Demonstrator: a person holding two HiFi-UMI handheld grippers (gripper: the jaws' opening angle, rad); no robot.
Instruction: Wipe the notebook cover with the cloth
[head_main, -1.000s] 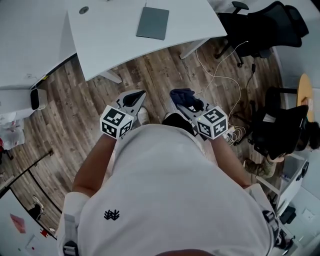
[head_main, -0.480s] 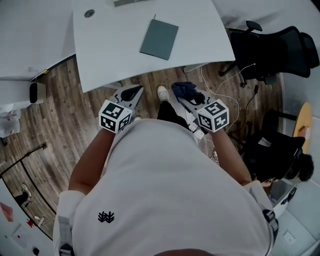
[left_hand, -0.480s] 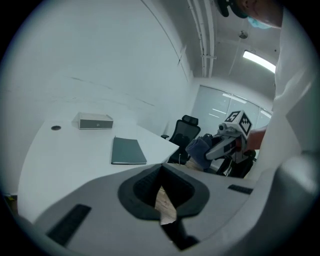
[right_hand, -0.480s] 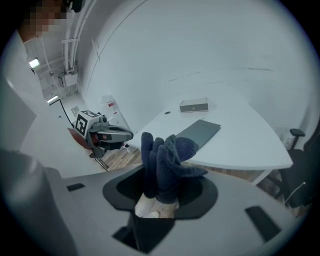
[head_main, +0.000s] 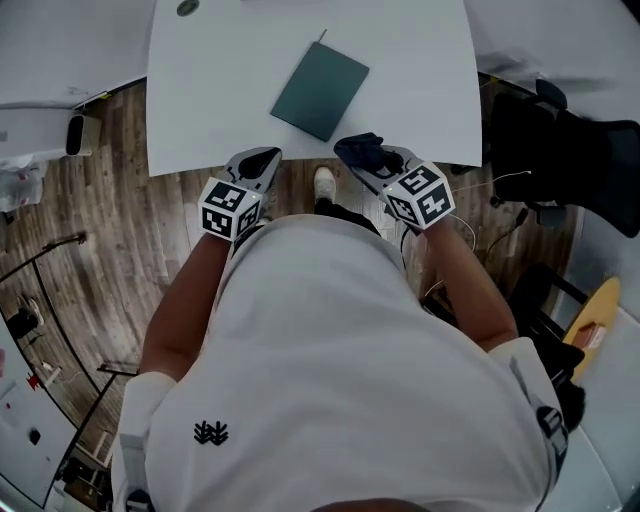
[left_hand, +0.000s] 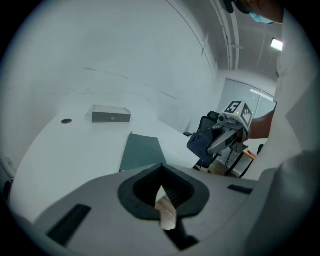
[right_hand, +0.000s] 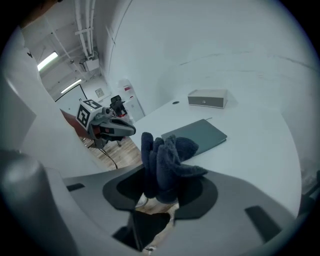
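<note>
A dark green notebook (head_main: 320, 90) (left_hand: 140, 152) (right_hand: 197, 135) lies closed and flat on the white table (head_main: 220, 100), near its front edge. My right gripper (head_main: 375, 160) (right_hand: 162, 190) is shut on a dark blue cloth (head_main: 362, 153) (right_hand: 165, 160) that bunches up out of the jaws, held at the table's edge just right of the notebook's near corner. The left gripper view also shows that cloth (left_hand: 201, 141). My left gripper (head_main: 257, 160) (left_hand: 162, 187) hangs at the table edge, left of the notebook, shut with nothing in it.
A small grey box (left_hand: 111, 115) (right_hand: 207, 98) sits far back on the table beside a round cable grommet (head_main: 187, 8). Black office chairs (head_main: 560, 150) and loose cables (head_main: 500, 180) are on the right. A white floor unit (head_main: 78, 133) stands left on the wooden floor.
The person has stepped toward the table, so both grippers have gone from over the floor to the table's front edge. The cloth stays in the right gripper.
</note>
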